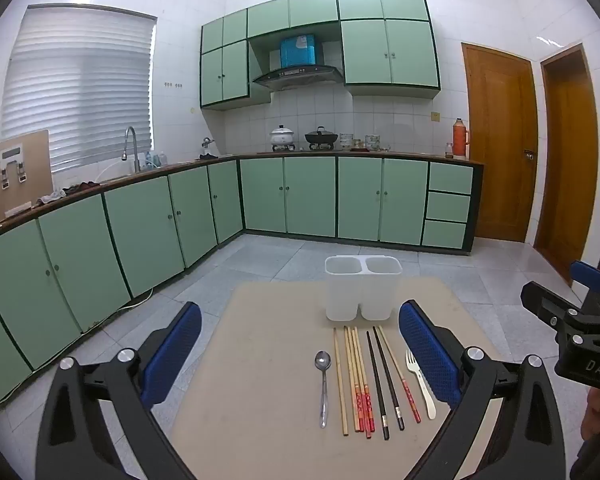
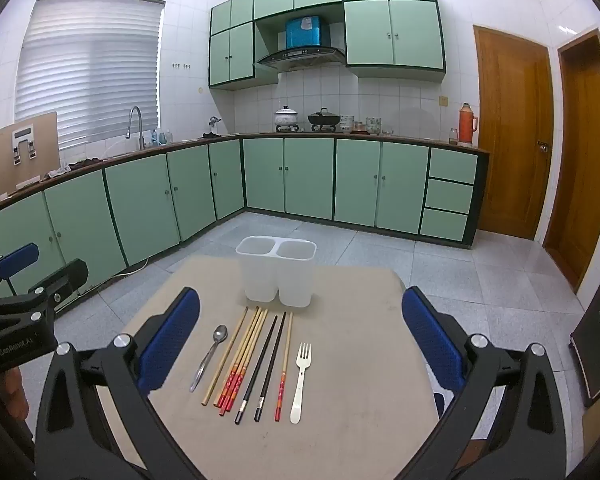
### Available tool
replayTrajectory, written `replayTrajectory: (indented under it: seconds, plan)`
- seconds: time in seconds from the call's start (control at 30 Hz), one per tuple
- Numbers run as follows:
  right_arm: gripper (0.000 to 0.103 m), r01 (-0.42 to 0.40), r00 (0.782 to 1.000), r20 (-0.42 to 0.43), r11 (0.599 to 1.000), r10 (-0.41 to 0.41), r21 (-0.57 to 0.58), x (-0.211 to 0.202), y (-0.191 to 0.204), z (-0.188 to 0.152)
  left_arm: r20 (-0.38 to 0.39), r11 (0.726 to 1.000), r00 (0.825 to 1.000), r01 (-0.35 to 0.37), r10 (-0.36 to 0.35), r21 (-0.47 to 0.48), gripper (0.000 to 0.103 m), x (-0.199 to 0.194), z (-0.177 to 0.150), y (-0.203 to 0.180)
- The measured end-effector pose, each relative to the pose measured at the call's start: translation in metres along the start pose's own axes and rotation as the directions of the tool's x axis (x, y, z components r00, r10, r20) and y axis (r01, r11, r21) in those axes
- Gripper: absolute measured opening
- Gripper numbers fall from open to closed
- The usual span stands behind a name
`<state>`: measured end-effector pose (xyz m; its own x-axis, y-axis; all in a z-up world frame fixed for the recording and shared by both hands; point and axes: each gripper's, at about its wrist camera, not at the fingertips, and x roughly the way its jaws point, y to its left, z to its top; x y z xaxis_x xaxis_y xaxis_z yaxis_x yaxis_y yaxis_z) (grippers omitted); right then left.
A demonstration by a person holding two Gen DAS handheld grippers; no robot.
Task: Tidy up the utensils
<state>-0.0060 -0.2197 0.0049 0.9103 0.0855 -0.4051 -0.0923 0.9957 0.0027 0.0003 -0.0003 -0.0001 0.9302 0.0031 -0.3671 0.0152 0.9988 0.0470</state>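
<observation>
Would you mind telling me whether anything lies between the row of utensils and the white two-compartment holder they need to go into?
Nothing visible does. The utensils, from spoon to fork, lie just in front of the holder on bare table, and both compartments look empty. Both grippers, left and right, hang open above them.

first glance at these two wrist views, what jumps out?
The row of utensils laid side by side on the beige table: a metal spoon at the left end, chopsticks in the middle, a white fork at the right end. Just behind them stands an empty white two-compartment holder. Both the left gripper and the right gripper hang wide open above the table, holding nothing.
</observation>
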Motion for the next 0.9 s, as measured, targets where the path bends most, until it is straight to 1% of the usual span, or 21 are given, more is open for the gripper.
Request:
replayTrajectory:
  seconds: [0.53,0.6,0.83,0.9]
  plan:
    - [0.098,0.003,1.000,0.005,1.000,-0.003,0.005,0.0011,-0.0025,-0.0010,0.003,1.000,1.000,-0.001,0.001,-0.007,0.097,0.0009,0.0000,-0.0006]
    - [0.098,0.004,1.000,0.006,1.000,-0.004,0.007,0.0014,-0.0028,-0.0007,0.002,1.000,1.000,-0.002,0.002,-0.007,0.097,0.0014,-0.0048,0.0029]
    - [0.098,0.004,1.000,0.005,1.000,-0.004,0.014,-0.0002,-0.0042,-0.0011,0.003,1.000,1.000,-0.003,0.003,-0.008,0.097,0.0050,-0.0060,0.0040]
    - [0.098,0.004,1.000,0.006,1.000,-0.004,0.013,-0.0005,-0.0041,-0.0011,0.002,1.000,1.000,-0.003,0.003,-0.008,0.097,0.0005,-0.0025,0.0025]
